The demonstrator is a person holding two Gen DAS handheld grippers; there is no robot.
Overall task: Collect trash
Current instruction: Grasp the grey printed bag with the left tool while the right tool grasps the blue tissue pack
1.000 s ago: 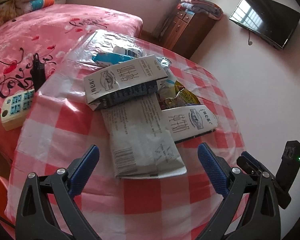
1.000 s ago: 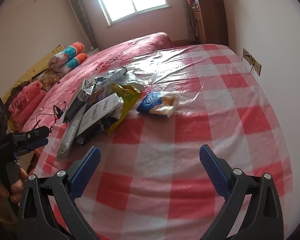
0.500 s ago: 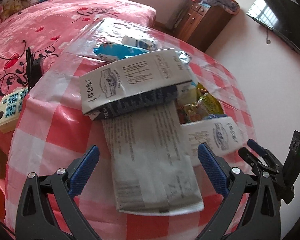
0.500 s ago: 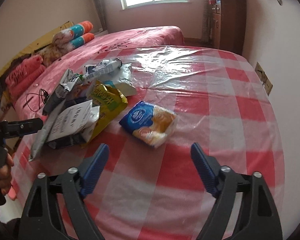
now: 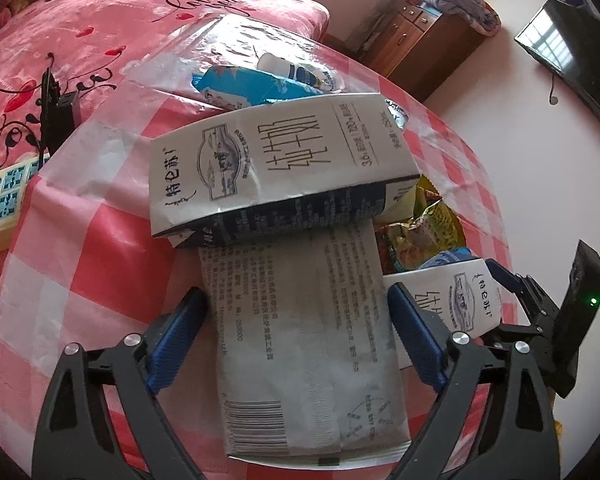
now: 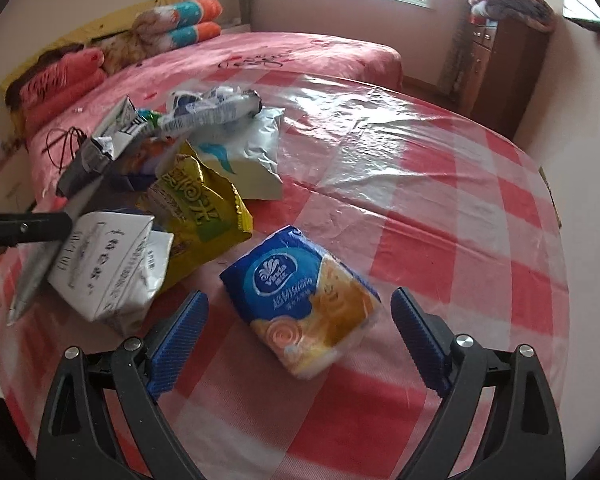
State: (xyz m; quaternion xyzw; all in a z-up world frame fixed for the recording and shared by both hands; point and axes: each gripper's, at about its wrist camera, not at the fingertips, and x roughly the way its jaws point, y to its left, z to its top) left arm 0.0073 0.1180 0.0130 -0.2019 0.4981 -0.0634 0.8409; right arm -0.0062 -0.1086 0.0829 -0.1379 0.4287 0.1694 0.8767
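Note:
A pile of trash lies on the red-checked table [image 5: 80, 240]. My left gripper [image 5: 296, 344] is open, its fingers on either side of a flat grey paper bag [image 5: 300, 340]. A white milk carton [image 5: 276, 164] lies across the bag's far end; a second carton [image 5: 460, 300] lies at the right. My right gripper [image 6: 300, 336] is open, straddling a blue and orange tissue pack [image 6: 304, 300]. It also shows in the left wrist view [image 5: 516, 292]. A yellow snack bag [image 6: 204, 208] and a crushed carton [image 6: 108, 268] lie left of the pack.
A blue wrapper [image 5: 252, 88] and a small bottle [image 5: 296, 70] lie at the pile's far side. A power strip [image 5: 4, 200] and a black charger [image 5: 60, 116] lie on the pink bed [image 5: 100, 20]. A wooden dresser [image 6: 504, 68] stands by the wall.
Both grippers have moved forward and down. The left now straddles the grey paper bag. The right now straddles the tissue pack. Both stay open.

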